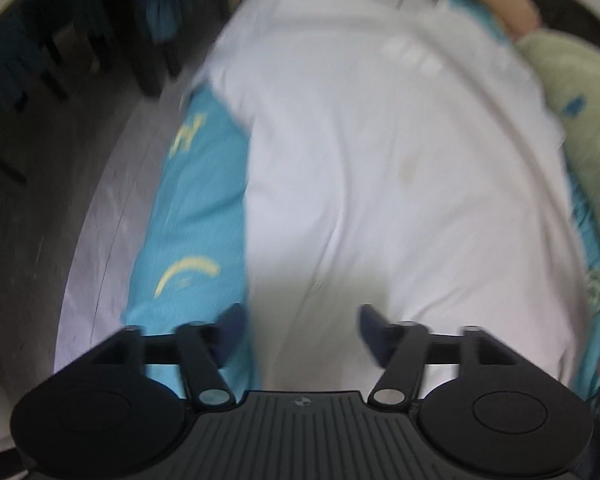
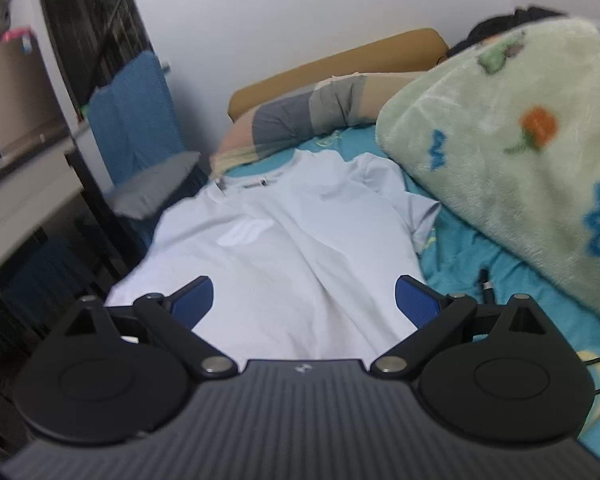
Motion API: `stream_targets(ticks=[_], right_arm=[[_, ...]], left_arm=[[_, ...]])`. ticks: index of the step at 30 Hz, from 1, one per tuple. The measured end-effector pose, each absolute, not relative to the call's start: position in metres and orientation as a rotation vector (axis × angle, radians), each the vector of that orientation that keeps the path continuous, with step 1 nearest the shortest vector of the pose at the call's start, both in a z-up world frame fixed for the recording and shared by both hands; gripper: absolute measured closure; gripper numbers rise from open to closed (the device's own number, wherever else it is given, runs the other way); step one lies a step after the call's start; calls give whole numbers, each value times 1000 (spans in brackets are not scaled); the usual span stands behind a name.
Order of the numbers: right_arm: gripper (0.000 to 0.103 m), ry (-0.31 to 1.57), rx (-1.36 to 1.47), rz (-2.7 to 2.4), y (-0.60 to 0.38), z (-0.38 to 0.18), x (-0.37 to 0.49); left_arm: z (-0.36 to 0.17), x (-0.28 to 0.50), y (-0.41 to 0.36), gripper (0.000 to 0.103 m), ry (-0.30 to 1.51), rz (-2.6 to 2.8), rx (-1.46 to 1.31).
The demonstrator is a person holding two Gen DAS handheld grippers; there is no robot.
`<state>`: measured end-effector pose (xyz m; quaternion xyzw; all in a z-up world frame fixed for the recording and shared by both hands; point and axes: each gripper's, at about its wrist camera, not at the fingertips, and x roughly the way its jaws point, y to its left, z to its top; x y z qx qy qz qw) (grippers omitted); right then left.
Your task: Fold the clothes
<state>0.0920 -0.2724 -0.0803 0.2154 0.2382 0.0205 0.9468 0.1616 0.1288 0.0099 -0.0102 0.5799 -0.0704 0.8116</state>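
While I held both claws low over the near hem of the white T-shirt (image 2: 300,240), which lay flat on the teal bedsheet (image 2: 472,256), my left gripper (image 1: 300,330) and right gripper (image 2: 304,300) stood wide apart, gripping nothing.

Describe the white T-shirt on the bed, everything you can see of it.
The white T-shirt lies spread flat and unfolded on the teal bedsheet, collar toward the pillows at the far end. It looks like thin, soft knit, lightly creased. A pale logo sits on the chest and a small dark tag inside the neckline. One short sleeve is spread toward the green fleece blanket, close to it. Both grippers, left gripper and right gripper, are open above the hem end, gripping nothing.
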Motion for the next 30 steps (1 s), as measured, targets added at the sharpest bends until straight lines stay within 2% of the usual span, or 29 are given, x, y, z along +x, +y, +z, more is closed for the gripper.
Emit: stream_targets(ticks=[6,8,11,13,18,24,30], right_arm=[[5,493,680,16,-307,-106,117],[5,501,703,-19,-318,-115,126],[4,496,619,-27,-314,-118,135],[4,488,530,-12,-305,-117,141],[4,521,221,106,-245,-127,158],[4,665,52,130,-211,-156,176],[0,663,39,125,-213,-160,174]], left_arm=[[57,136,45,12,929,-233,-180],[38,127,17,12,874,-252,-195],[-5,124,-8,12,885,-246,-189],[-1,115,-19,12,887,-249,-165],[-39,147,10,11,832,-191,-78],[-41,149,3,11,817,-153,-32],[-40,144,-3,9,814,-162,-25]])
